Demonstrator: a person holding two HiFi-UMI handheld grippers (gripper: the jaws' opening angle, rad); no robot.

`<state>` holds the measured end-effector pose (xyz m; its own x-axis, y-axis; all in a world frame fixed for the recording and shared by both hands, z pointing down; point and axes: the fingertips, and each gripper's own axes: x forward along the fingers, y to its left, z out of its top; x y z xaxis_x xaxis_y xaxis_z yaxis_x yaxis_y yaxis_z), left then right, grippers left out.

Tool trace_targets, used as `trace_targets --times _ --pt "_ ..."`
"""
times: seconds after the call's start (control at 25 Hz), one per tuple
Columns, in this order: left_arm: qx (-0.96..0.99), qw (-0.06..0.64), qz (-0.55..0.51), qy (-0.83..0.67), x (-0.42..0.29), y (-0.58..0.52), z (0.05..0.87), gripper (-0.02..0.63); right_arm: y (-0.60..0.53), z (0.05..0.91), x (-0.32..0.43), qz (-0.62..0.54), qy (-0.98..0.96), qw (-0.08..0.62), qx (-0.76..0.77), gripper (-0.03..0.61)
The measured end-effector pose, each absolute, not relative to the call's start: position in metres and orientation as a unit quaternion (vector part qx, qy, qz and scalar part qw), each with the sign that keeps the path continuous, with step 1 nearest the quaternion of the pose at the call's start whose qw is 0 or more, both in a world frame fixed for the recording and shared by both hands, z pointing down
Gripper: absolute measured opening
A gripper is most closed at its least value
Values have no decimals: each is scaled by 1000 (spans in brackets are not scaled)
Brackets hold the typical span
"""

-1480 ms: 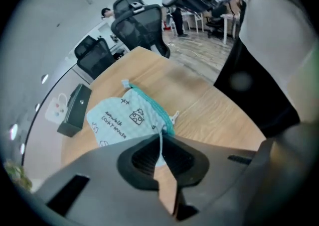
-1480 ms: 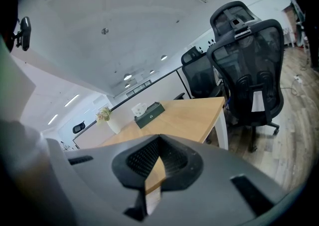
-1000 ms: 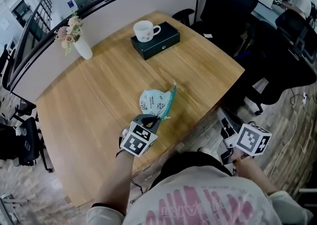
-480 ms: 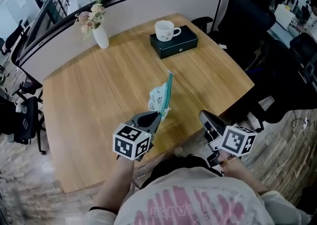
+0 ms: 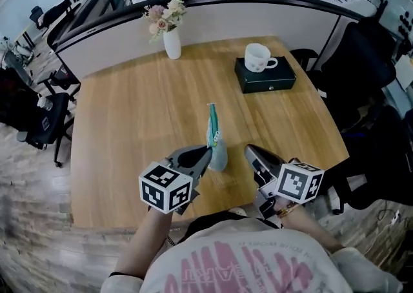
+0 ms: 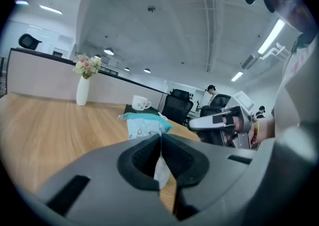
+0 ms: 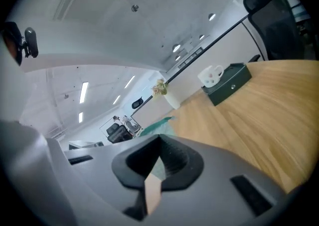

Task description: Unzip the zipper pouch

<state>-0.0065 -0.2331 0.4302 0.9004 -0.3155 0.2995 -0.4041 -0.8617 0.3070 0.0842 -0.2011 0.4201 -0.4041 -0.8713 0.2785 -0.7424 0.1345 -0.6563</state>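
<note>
The zipper pouch, pale with a small print and a teal zipper edge, hangs edge-on above the wooden table. My left gripper is shut on its near lower corner. In the left gripper view the pouch rises just beyond the closed jaws, with its thin edge pinched in my left gripper. My right gripper is shut and holds nothing, a short way right of the pouch and apart from it. The right gripper view shows the pouch ahead of my right gripper.
A white vase of flowers stands at the table's far edge. A white mug sits on a dark box at the far right. Black office chairs stand right of the table. The near table edge lies below both grippers.
My left gripper has lifted the pouch off the table and turned it edge-on. My right gripper has come in from beyond the table's right edge to just right of the pouch.
</note>
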Motion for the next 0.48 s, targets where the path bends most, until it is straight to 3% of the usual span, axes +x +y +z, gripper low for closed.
trace_targets --times 0.32,0.48 --pt "961 149 89 -215 -35 -234 388 12 -256 353 22 -327 877 54 -349 -1" --pt "973 120 81 -180 -44 -220 367 12 -250 325 -16 -273 934 14 -229 96"
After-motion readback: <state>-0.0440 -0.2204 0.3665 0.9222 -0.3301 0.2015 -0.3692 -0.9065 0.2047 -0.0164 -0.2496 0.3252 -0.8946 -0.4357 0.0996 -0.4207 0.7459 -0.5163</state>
